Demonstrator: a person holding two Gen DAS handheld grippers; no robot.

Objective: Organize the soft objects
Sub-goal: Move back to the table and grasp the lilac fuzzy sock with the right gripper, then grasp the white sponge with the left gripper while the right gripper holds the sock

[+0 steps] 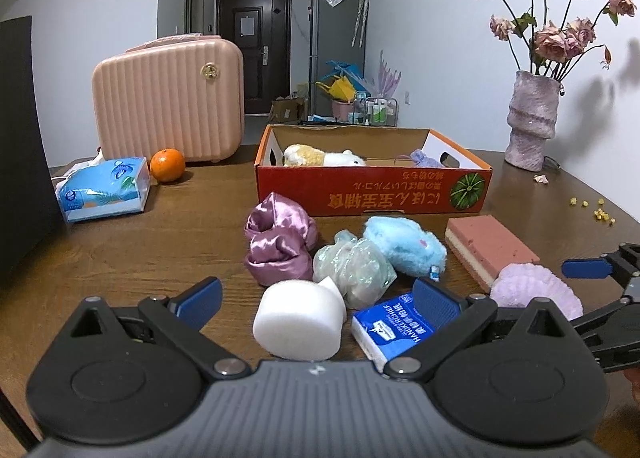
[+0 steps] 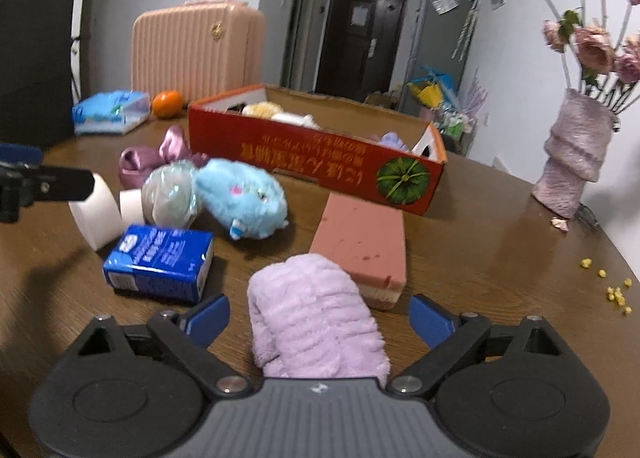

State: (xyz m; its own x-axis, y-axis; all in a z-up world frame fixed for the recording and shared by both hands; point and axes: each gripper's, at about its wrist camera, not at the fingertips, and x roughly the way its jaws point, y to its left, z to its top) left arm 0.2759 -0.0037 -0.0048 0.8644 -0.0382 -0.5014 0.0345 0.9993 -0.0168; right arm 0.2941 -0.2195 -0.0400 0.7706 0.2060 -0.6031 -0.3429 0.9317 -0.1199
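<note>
My right gripper (image 2: 320, 318) stands open around a lilac fluffy cloth (image 2: 316, 310) lying on the brown table; there are gaps between both pads and the cloth. My left gripper (image 1: 318, 298) is open too, low over a white foam roll (image 1: 300, 322) and a blue handkerchief pack (image 1: 390, 328). Beyond these lie a purple satin cloth (image 1: 276, 246), a shiny translucent bundle (image 1: 352, 266), a blue plush (image 1: 404, 244) and a pink sponge block (image 1: 488, 246). Behind them the red cardboard box (image 1: 372, 186) holds a cream plush (image 1: 320, 156) and a small lilac item (image 1: 424, 156).
A pink suitcase (image 1: 168, 98), an orange (image 1: 167, 165) and a blue tissue pack (image 1: 104, 190) sit at the back left. A vase of dried roses (image 1: 532, 122) stands at the back right, with yellow crumbs (image 1: 596, 210) near it. A dark screen (image 1: 20, 138) borders the left.
</note>
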